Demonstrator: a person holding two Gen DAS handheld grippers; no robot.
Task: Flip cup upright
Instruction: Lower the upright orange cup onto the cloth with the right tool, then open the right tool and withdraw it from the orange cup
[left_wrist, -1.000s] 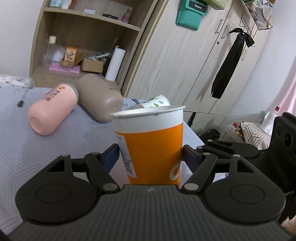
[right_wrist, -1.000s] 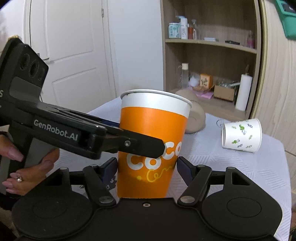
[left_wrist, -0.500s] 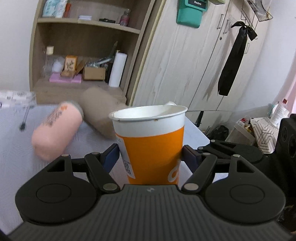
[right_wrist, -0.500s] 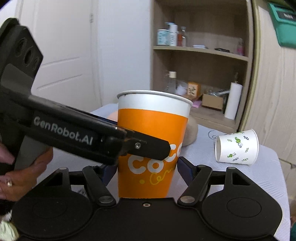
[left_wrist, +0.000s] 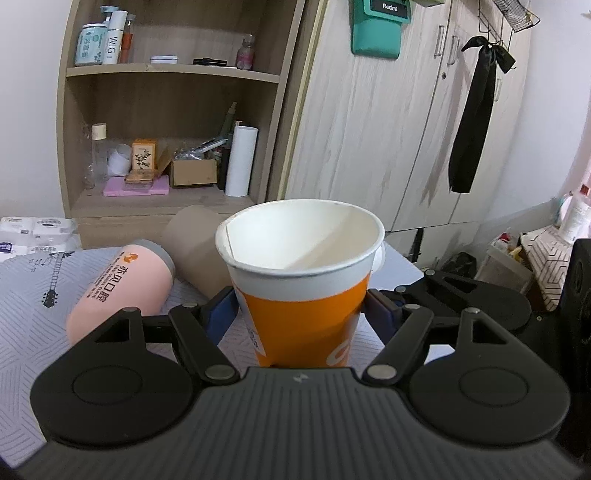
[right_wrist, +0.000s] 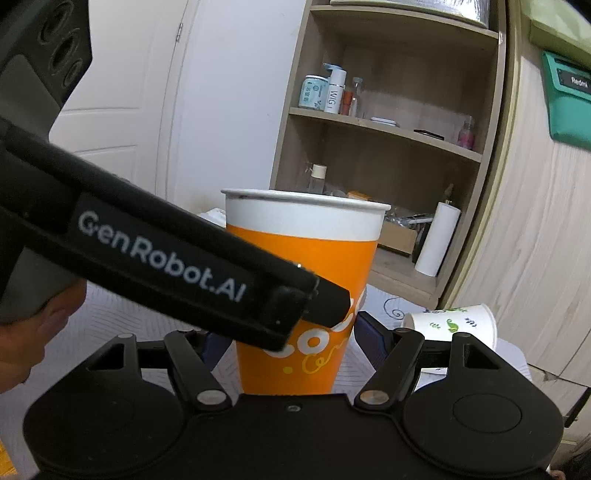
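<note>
An orange paper cup (left_wrist: 301, 291) with a white rim stands upright, its open mouth up and empty. My left gripper (left_wrist: 301, 314) is shut on the orange cup, its blue pads pressing both sides. In the right wrist view the same cup (right_wrist: 306, 280) sits between the pads of my right gripper (right_wrist: 291, 339), which touch or nearly touch its sides. The left gripper's black body (right_wrist: 177, 258) crosses in front of the cup there.
A pink tumbler (left_wrist: 122, 291) and a beige tumbler (left_wrist: 192, 243) lie on their sides on the patterned tablecloth (left_wrist: 33, 295). A white paper cup with green print (right_wrist: 452, 326) lies on its side to the right. A wooden shelf unit (left_wrist: 170, 110) and wardrobe (left_wrist: 388, 129) stand behind.
Both grippers and the orange cup have risen and tilted; the left view now looks down into the cup's mouth. The table objects sit lower and farther in both views.
</note>
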